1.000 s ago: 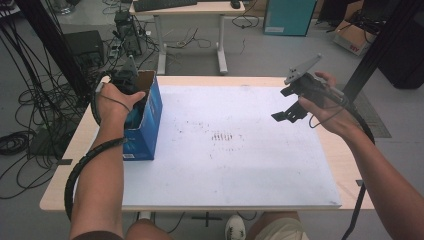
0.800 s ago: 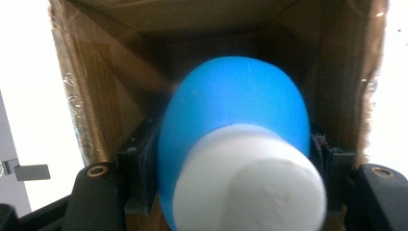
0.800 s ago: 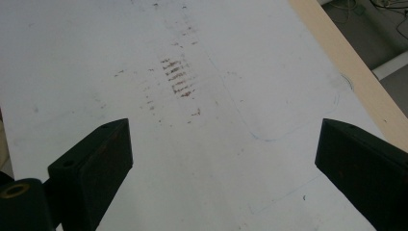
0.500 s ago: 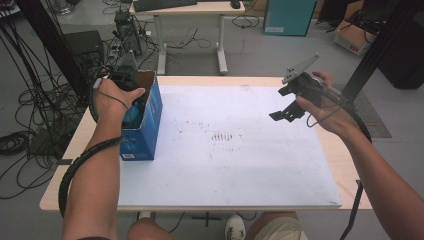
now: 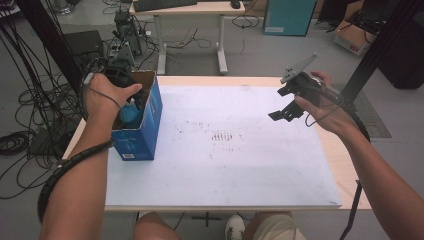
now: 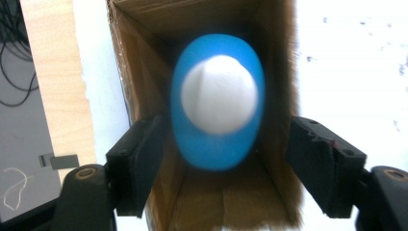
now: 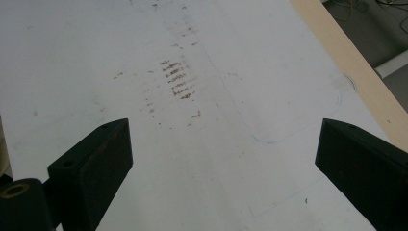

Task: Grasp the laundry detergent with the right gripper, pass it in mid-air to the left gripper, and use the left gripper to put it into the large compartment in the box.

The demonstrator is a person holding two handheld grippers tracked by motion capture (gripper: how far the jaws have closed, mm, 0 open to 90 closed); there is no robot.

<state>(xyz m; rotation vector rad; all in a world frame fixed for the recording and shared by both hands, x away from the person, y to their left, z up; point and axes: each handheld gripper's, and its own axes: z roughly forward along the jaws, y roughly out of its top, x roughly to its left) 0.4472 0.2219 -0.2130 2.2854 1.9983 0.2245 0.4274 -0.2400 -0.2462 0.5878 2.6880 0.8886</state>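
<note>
**Blue Object Sitting Loose in the Box, Jaws Parting Around It**

At the lower left of the high view, a forearm is reaching up to the left gripper [image 5: 131,95], which is pointing down into the open blue cardboard box [image 5: 145,132] at the left edge of the table [image 5: 345,165]. Seen along that gripper's jaws, the blue object [image 6: 217,115] with a white cap is sitting inside the box, blurred, between the pads; the jaws have just been opening and are standing apart, neither pad pressing on it. Farther right, the right gripper [image 5: 282,112] is hovering above the white sheet [image 5: 225,165], its jaws spread wide over smudged marks [image 7: 178,79], gripping nothing.
</note>
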